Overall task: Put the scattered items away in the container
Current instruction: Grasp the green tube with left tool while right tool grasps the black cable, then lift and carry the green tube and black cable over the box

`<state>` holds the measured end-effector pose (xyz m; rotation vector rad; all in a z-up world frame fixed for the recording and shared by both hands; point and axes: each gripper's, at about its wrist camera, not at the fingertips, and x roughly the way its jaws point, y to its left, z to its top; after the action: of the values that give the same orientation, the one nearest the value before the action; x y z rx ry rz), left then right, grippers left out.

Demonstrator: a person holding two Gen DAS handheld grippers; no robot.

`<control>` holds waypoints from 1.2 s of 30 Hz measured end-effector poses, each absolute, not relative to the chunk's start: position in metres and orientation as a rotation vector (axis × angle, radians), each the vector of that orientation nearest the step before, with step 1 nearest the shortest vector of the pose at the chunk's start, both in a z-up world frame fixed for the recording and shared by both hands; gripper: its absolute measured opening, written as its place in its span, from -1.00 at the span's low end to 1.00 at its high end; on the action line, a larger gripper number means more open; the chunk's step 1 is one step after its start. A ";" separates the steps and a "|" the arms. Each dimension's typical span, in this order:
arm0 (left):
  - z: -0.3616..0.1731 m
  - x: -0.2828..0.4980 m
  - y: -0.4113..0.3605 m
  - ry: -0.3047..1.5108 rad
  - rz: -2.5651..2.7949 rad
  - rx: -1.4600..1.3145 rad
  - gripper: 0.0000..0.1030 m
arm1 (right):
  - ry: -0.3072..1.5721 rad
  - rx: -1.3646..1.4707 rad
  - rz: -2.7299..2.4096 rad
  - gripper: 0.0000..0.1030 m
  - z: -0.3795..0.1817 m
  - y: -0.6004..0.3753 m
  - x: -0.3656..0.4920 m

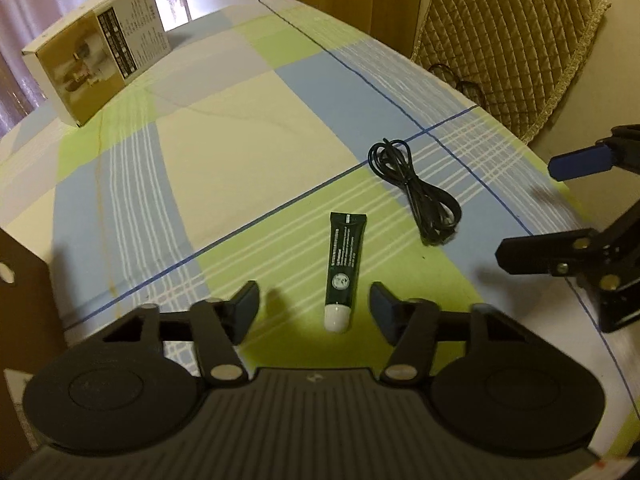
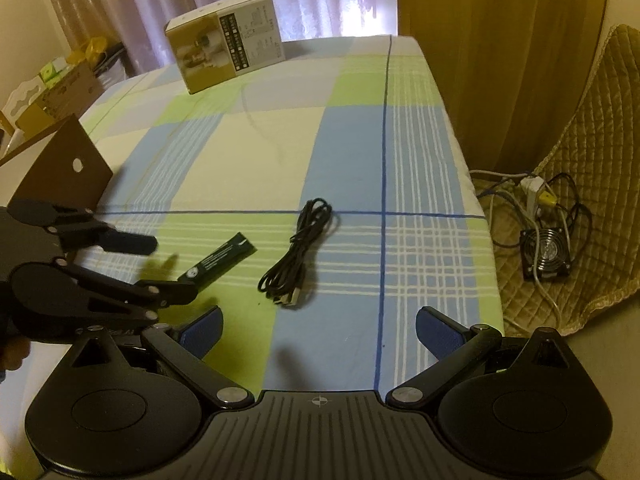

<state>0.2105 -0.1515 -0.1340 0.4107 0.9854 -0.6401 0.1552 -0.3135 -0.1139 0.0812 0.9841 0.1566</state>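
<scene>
1. Your left gripper (image 1: 314,306) is spread wide, with the dark green tube (image 1: 342,272) lying flat on the checked cloth (image 1: 224,152) between its fingers, white cap nearest you.
2. Your right gripper (image 2: 318,330) is also spread and holds nothing.
3. The coiled black cable (image 2: 298,258) lies just right of the tube.
4. The brown cardboard container (image 2: 60,164) sits at the left edge; a printed box (image 2: 224,40) stands at the far end.

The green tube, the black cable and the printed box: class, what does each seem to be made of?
Green tube: likely soft plastic, satin, flat crimped end, white cap. Black cable: probably rubbery plastic sheath, coiled limply, faint sheen. Printed box: cardboard, folded edges, printed matte faces.
</scene>
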 end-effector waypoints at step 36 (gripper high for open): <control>-0.136 0.240 -0.121 1.099 -0.425 0.192 -0.59 | 0.980 -0.032 0.209 -0.74 -0.152 -0.282 0.202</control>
<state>0.2404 -0.1214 -0.1362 0.1919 1.0989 -0.4250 0.2020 -0.2816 -0.1521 -0.0325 0.9800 0.2093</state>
